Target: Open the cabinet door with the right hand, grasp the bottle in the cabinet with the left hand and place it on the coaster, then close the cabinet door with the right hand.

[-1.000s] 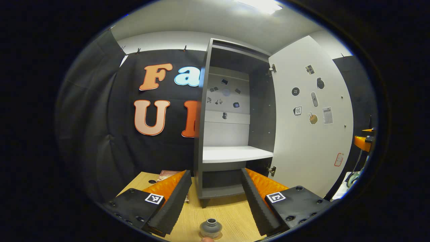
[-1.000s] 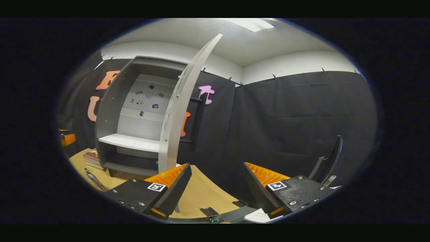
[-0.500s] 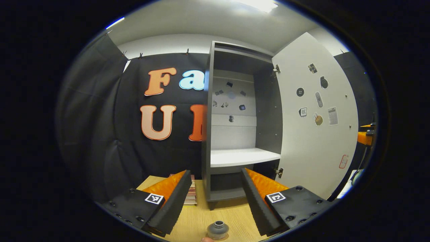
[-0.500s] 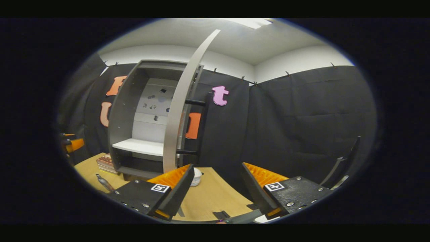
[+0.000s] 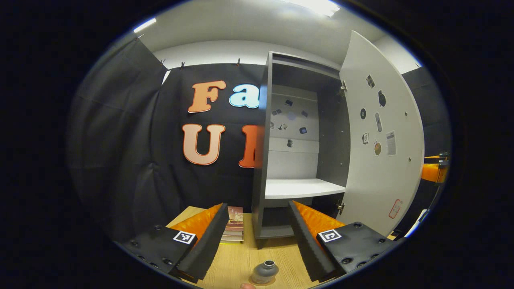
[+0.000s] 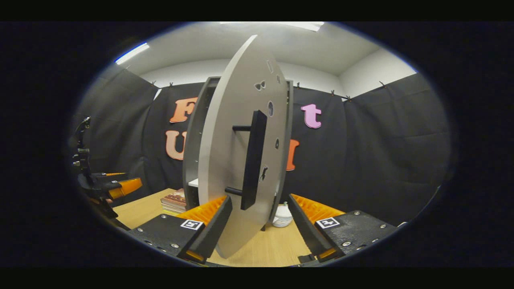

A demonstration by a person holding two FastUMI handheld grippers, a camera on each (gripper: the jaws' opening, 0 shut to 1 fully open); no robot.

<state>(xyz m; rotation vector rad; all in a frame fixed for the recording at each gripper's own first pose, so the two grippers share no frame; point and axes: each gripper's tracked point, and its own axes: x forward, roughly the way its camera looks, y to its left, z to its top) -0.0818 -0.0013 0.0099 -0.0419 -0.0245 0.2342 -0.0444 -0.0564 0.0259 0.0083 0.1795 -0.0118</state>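
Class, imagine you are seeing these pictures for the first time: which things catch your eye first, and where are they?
The tall grey cabinet stands at the back of the wooden table, its pale door swung open. In the right gripper view that door's black bar handle looms just ahead of the open right gripper. A small grey bottle stands before the open left gripper.

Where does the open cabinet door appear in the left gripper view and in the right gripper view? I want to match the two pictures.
Left gripper view: the cabinet door stands right of centre, swung open, its inner face with stickers toward the camera.
Right gripper view: the cabinet door stands at the centre, its outer face with the black handle toward the camera.
Shared landmark: the stack of books on the wooden table beside the cabinet.
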